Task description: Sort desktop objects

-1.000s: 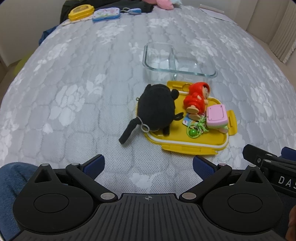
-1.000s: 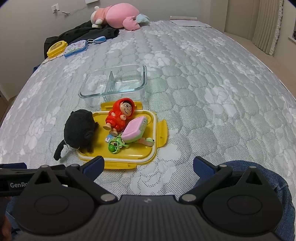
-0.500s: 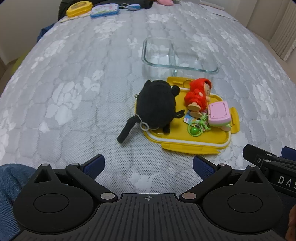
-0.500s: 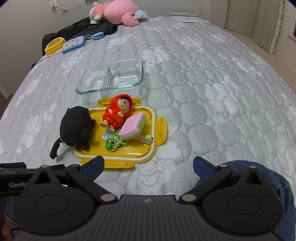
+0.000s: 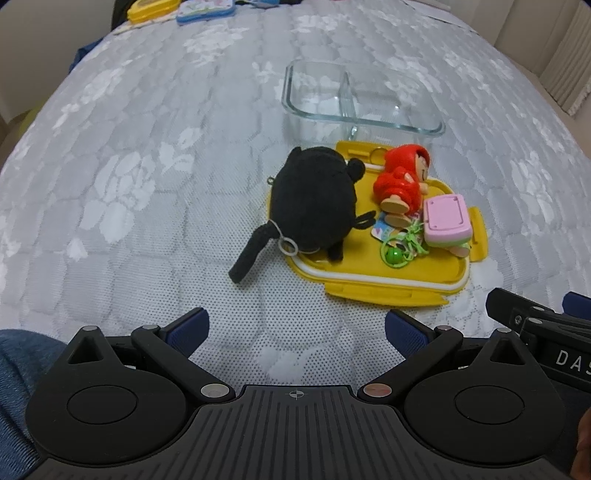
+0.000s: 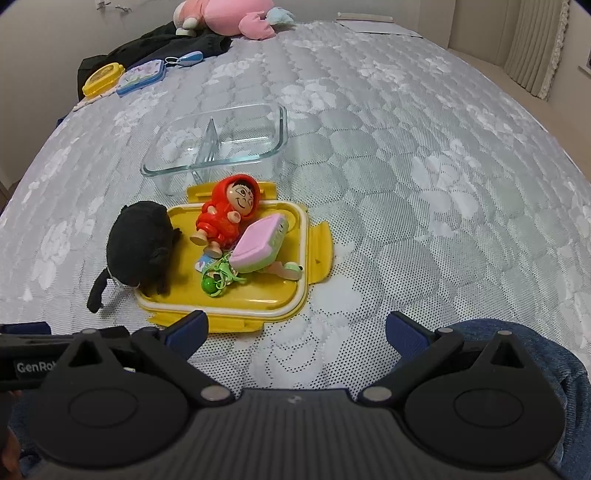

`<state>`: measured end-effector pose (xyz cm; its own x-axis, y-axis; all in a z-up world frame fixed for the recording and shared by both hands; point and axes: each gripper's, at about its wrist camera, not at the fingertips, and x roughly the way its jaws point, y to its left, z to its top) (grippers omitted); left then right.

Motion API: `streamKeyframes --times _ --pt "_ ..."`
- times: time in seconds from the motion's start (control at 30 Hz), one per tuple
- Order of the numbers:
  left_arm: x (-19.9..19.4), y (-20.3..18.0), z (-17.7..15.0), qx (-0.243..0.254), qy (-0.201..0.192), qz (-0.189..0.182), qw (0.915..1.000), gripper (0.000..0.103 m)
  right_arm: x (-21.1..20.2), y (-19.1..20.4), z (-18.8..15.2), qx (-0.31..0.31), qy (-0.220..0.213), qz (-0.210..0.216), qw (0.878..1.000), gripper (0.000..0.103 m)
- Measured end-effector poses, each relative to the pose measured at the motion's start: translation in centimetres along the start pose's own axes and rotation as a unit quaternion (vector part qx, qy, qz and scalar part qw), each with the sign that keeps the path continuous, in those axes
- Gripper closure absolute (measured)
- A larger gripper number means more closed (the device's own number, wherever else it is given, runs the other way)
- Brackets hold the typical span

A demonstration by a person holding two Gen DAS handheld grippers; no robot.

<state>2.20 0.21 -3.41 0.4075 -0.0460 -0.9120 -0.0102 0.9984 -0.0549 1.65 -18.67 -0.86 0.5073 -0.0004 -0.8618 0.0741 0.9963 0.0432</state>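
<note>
A yellow lid (image 5: 402,273) (image 6: 258,295) lies on the quilted bed and carries a black plush cat (image 5: 314,206) (image 6: 142,245), a red hooded doll (image 5: 400,182) (image 6: 227,216), a pink case (image 5: 445,219) (image 6: 260,245) and a green keychain (image 5: 397,251) (image 6: 216,280). Behind it stands an empty divided glass container (image 5: 360,98) (image 6: 221,144). My left gripper (image 5: 295,326) is open and empty, just short of the lid's near edge. My right gripper (image 6: 295,326) is open and empty, close to the lid's near right corner.
At the far left of the bed lie a yellow box (image 6: 101,77), a flowered tin (image 6: 142,77), dark clothing (image 6: 166,48) and a pink plush (image 6: 229,14). Blue jeans (image 6: 535,354) show by the right gripper. Curtains (image 6: 535,44) hang at right.
Both grippers have moved forward toward the yellow lid and tilted down a little; the objects look nearer. Nothing on the lid has moved.
</note>
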Motion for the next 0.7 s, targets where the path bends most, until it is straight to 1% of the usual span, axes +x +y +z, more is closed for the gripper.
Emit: streamKeyframes --times 0.2,0.37,0.47,0.57,0.7 --pt "0.5 0.2 0.1 -0.002 0.005 -0.004 1.0 0.0 0.6 0.0 0.1 0.001 0.001 -0.004 1.0 0.0" --pt "0.3 0.3 0.7 0.0 0.007 -0.012 0.9999 0.0 0.7 -0.1 0.4 -0.002 -0.011 -0.006 1.0 0.0" --pt "-0.4 0.4 1.5 0.001 0.0 -0.017 0.9999 0.0 0.4 -0.3 0.8 -0.001 -0.023 0.005 1.0 0.0" --pt "-1.2 0.6 2.6 0.004 -0.01 -0.022 0.9997 0.0 0.3 -0.2 1.7 -0.016 -0.027 0.016 0.999 0.0" --pt "-2.2 0.6 3.7 0.01 -0.027 -0.013 0.9995 0.0 0.4 -0.5 3.1 -0.02 -0.021 0.044 0.999 0.0"
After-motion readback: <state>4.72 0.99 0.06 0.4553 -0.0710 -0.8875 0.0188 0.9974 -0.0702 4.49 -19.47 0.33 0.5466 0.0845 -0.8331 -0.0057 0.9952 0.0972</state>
